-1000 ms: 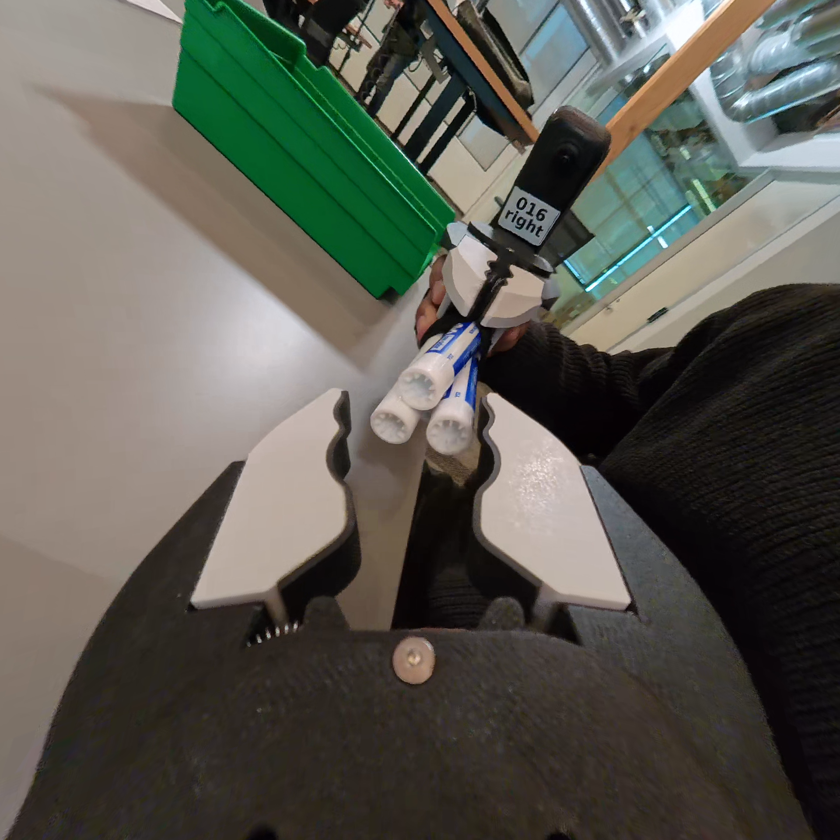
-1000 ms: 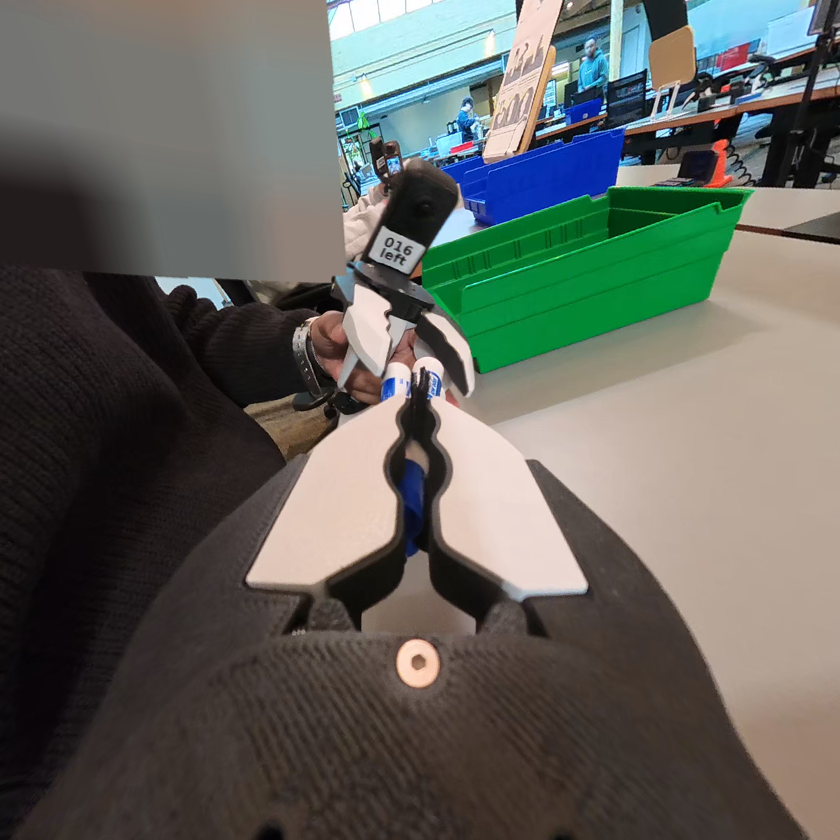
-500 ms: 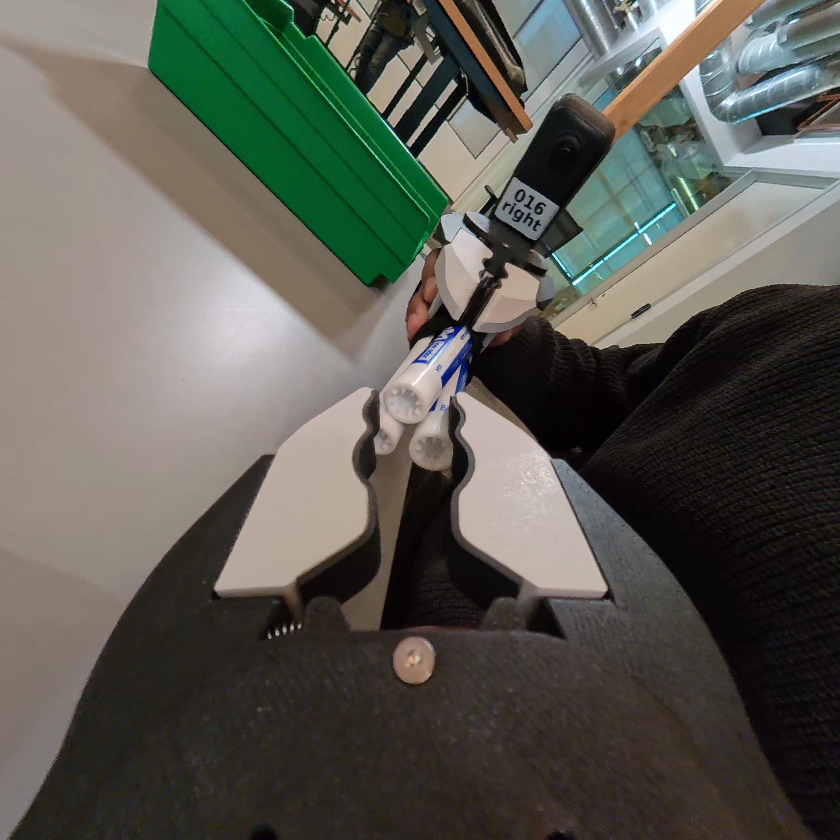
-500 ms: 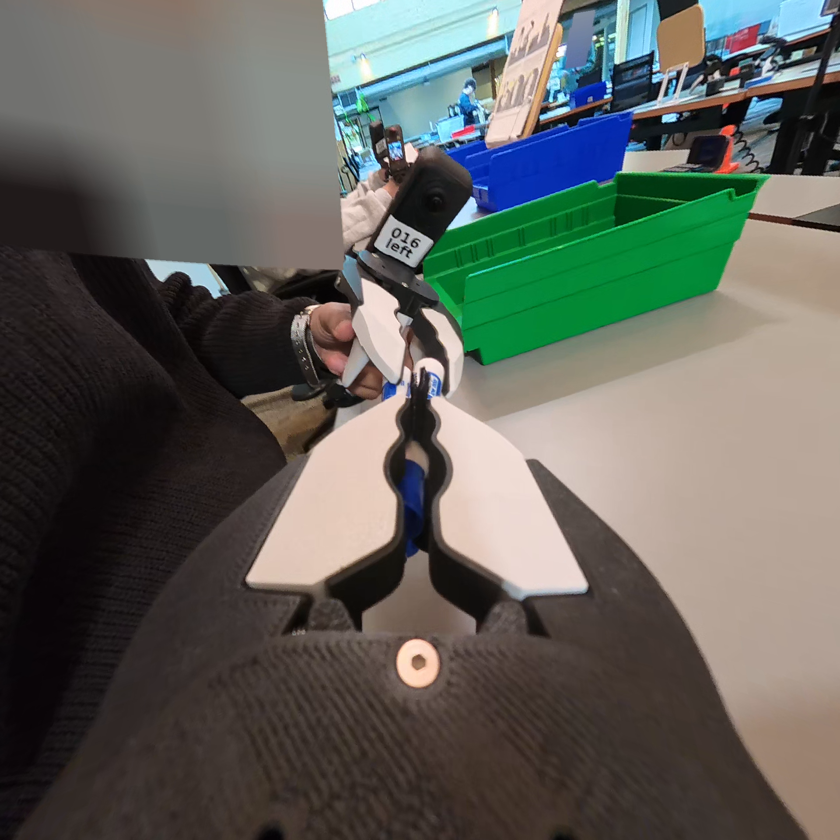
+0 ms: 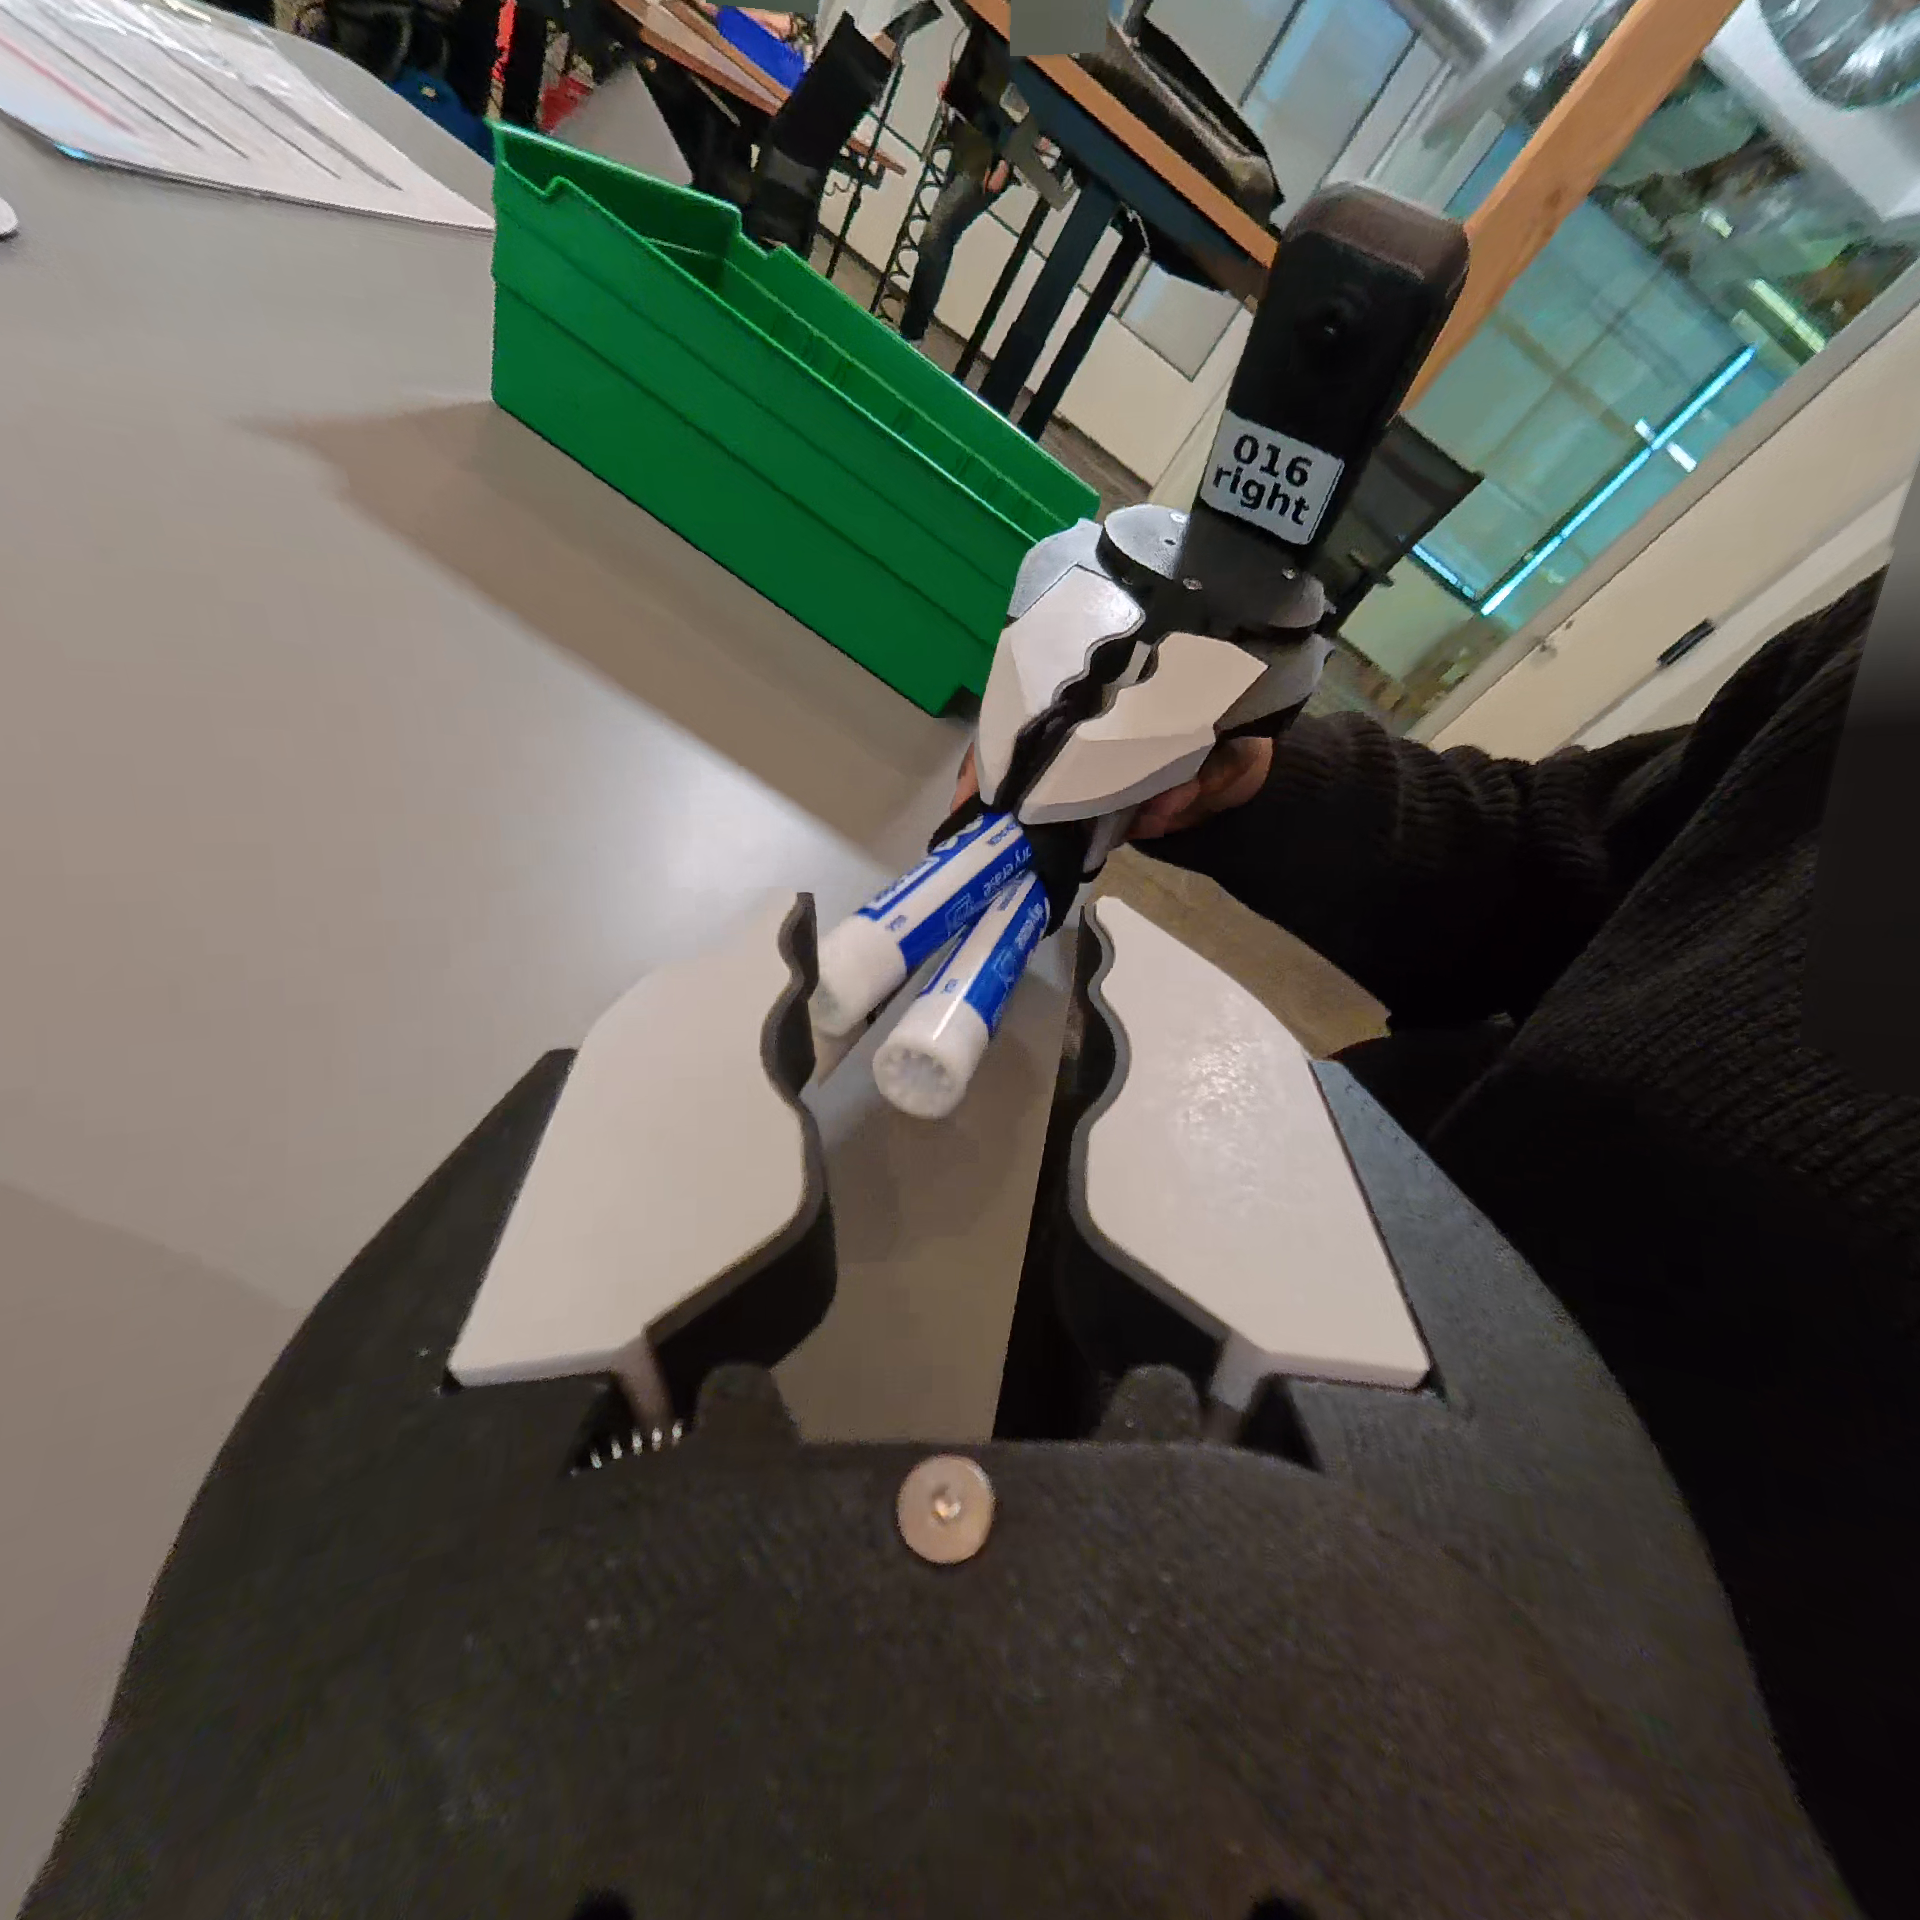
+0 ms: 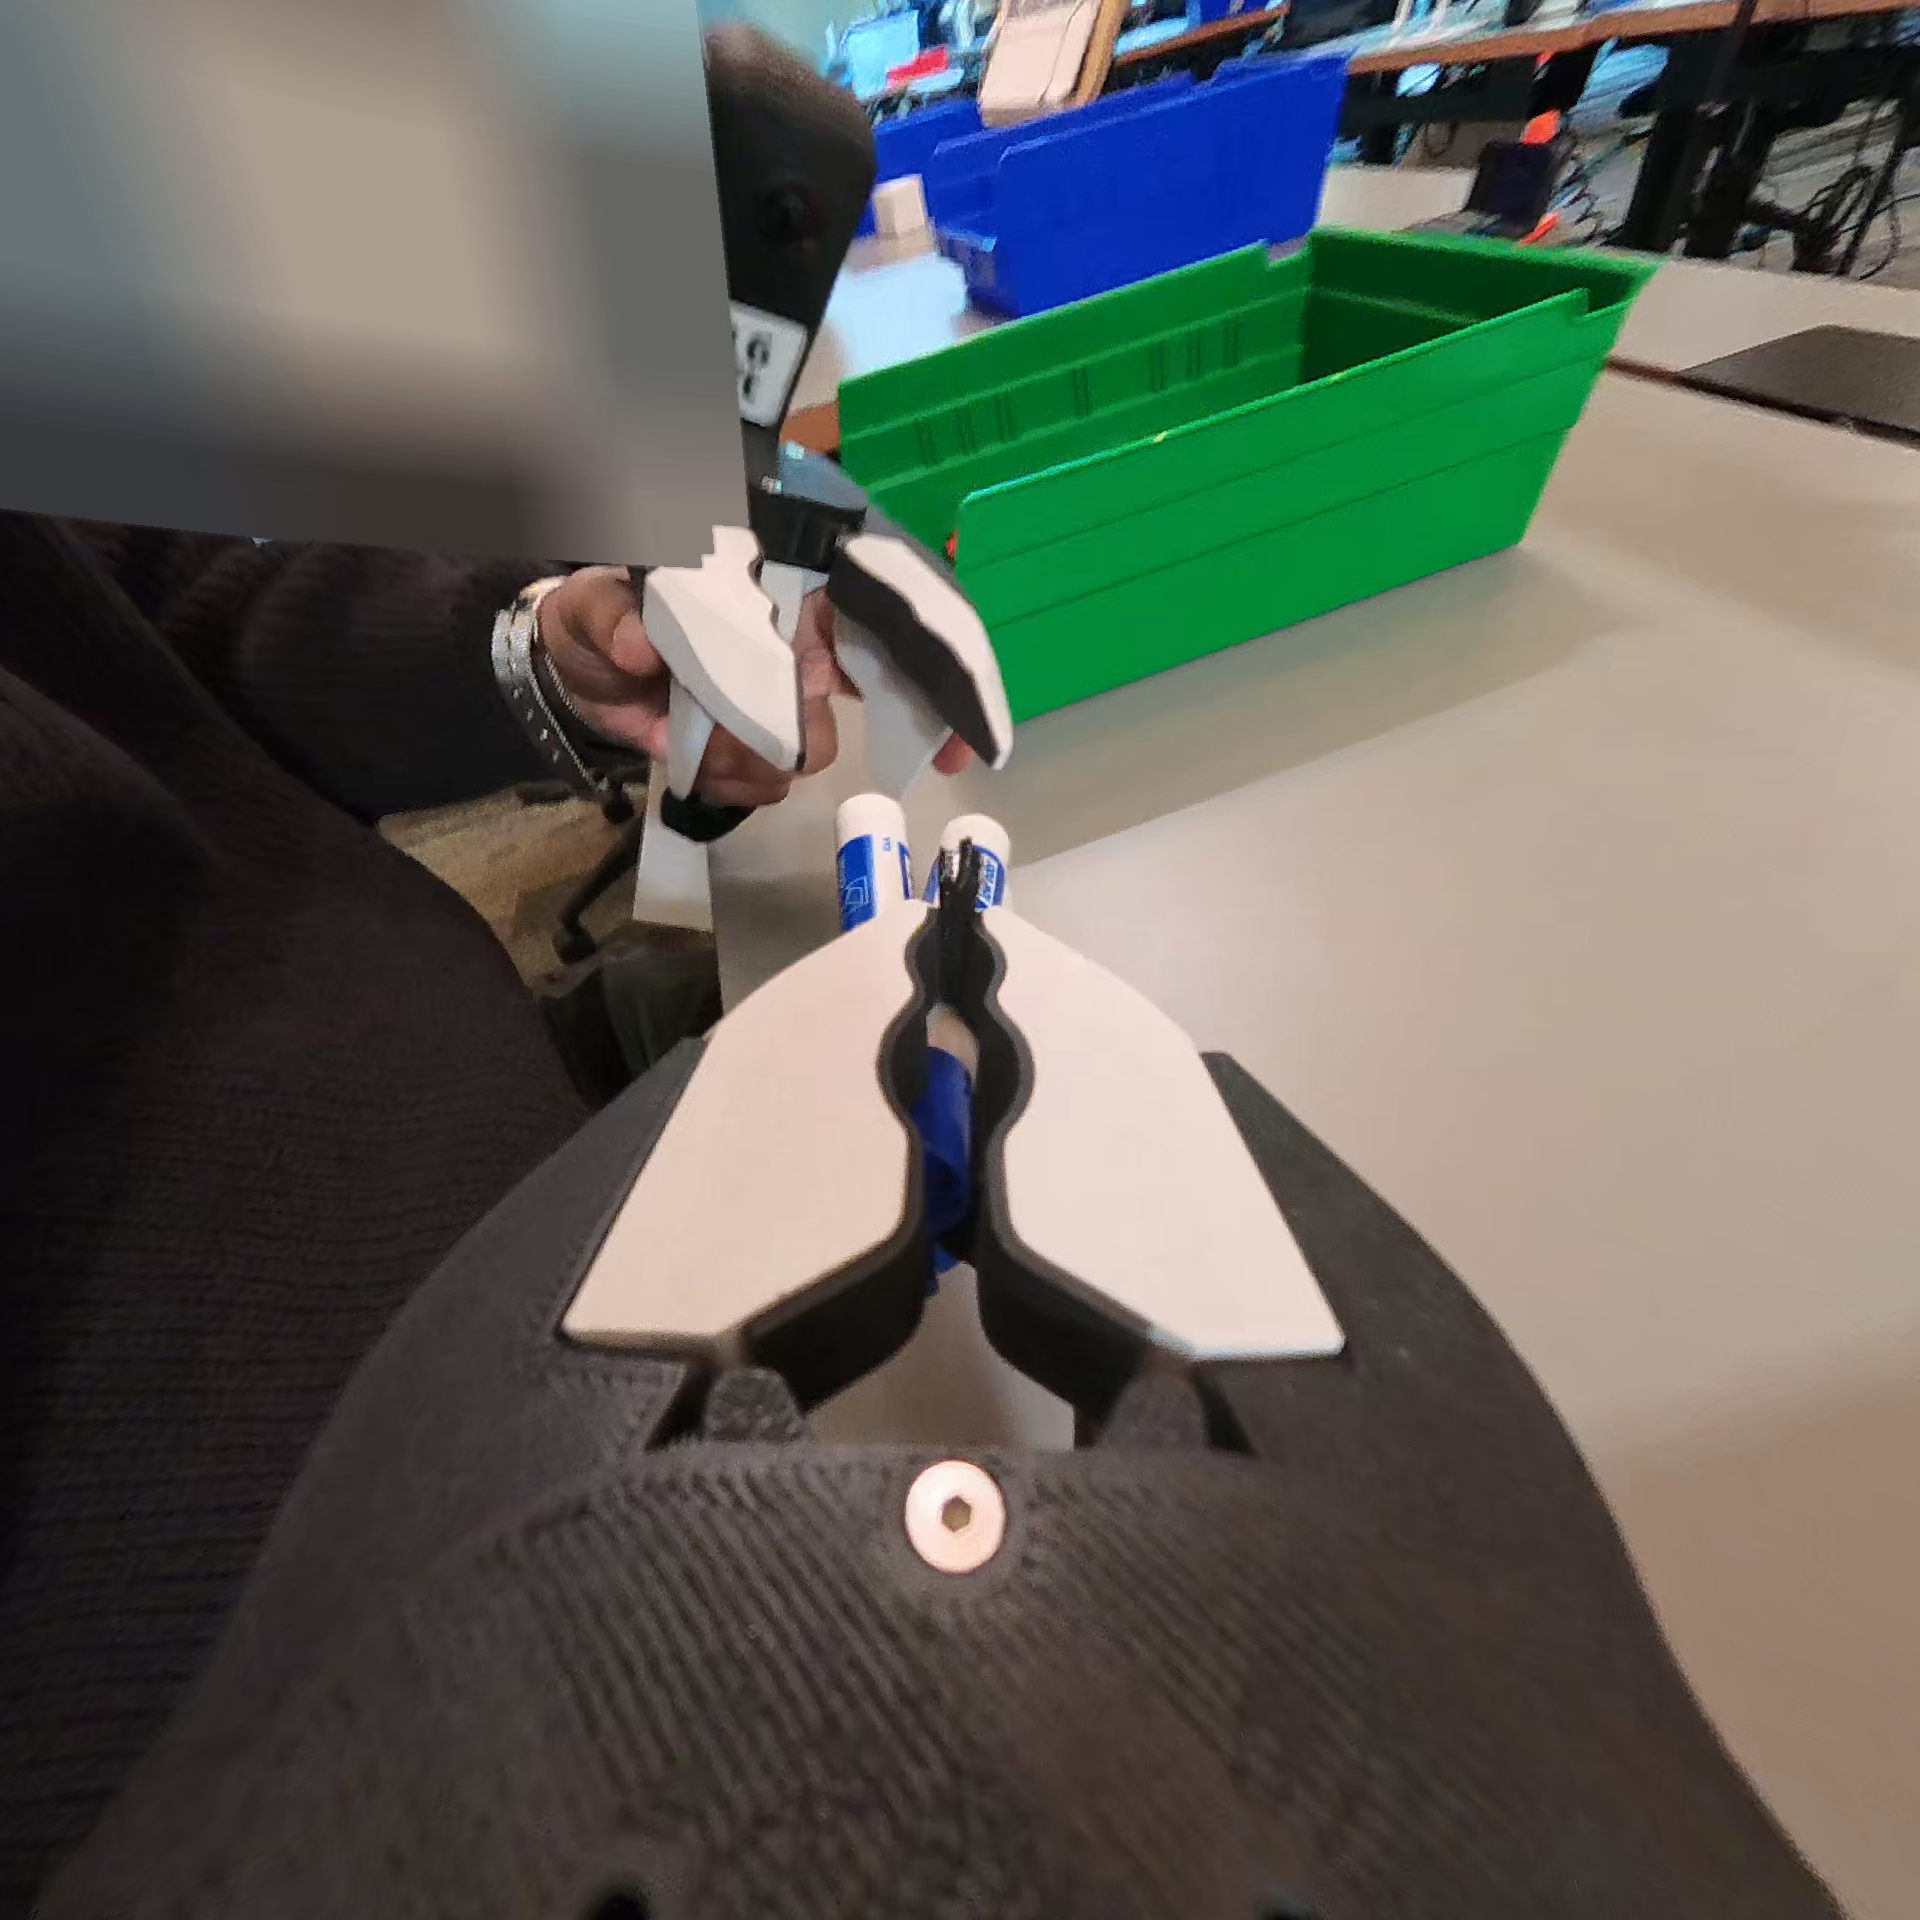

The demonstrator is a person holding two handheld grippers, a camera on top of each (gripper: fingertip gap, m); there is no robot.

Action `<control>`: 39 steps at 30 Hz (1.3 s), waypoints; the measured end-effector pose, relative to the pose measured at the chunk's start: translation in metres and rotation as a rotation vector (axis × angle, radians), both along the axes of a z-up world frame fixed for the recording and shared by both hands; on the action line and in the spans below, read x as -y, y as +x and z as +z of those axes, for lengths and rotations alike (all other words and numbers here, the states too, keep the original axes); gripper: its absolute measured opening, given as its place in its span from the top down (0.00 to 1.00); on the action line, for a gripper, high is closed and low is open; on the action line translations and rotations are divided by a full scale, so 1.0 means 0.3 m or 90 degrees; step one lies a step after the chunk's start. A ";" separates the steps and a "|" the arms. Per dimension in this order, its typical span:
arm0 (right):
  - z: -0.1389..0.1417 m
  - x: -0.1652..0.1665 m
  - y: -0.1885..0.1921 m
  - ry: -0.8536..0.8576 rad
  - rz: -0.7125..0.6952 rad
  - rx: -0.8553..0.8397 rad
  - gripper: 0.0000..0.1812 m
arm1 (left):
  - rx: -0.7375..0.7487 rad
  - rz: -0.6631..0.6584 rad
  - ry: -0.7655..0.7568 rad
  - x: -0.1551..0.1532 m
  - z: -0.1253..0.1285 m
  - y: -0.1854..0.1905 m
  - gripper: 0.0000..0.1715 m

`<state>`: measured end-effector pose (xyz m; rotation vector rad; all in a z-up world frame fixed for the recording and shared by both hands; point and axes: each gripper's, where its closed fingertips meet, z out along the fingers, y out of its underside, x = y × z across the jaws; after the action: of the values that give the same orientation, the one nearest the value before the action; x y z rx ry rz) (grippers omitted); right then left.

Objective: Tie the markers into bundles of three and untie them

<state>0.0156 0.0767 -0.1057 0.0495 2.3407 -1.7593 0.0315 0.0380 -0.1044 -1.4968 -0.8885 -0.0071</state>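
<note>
right gripper (image 6: 951,914): clamped on markers (image 5: 935,956), ends out front | left gripper (image 5: 935,977): wide, straddling those ends | green bin (image 6: 1247,499): on desk (image 6: 1507,935) behind

the markers (image 5: 940,961) are white with blue labels, and a solid blue part shows between the pale grey fingers (image 6: 800,1132) of the right gripper (image 6: 951,873) (black pads line their edges). at 12 o'clock of the left gripper (image 5: 935,935) stands a bright green bin (image 5: 748,457) on the plain grey table (image 5: 312,727). a dark blue bin (image 6: 1132,177) lies beyond it. the sleeve (image 5: 1507,883) is black ribbed knit.
</note>
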 end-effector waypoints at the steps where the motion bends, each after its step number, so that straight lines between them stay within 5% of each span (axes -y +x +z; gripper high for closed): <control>1: -0.007 0.003 0.004 0.004 0.001 -0.008 0.98 | -0.007 -0.005 -0.011 -0.007 -0.003 0.005 0.72; 11: -0.001 0.009 0.001 0.018 -0.018 -0.076 0.98 | -0.045 -0.012 -0.069 -0.027 -0.016 0.016 0.71; 15: 0.184 -0.081 -0.165 -0.043 -0.161 -0.136 0.98 | -0.051 0.022 -0.044 -0.001 0.007 -0.002 0.70; 20: 0.357 -0.401 -0.490 -0.013 -0.432 -0.234 0.98 | -0.038 0.014 -0.002 -0.011 0.028 0.001 0.69; 23: 0.279 -0.628 -0.726 0.088 -0.615 -0.260 0.98 | -0.031 0.005 -0.008 -0.022 0.018 0.002 0.68; 26: 0.080 -0.771 -0.917 0.191 -0.722 -0.208 0.97 | -0.030 -0.003 -0.011 -0.036 0.016 0.006 0.68; 30: -0.110 -0.750 -1.004 0.229 -0.731 -0.111 0.97 | -0.031 -0.002 -0.024 -0.044 0.009 0.006 0.68; 39: -0.150 -0.659 -1.067 0.209 -0.741 -0.100 0.96 | -0.021 -0.006 -0.036 -0.058 -0.013 0.000 0.68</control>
<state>-0.3046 0.2742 -0.1509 1.6548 2.9208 -1.6771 0.0315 0.0555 -0.1083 -1.5501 -0.8616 0.0367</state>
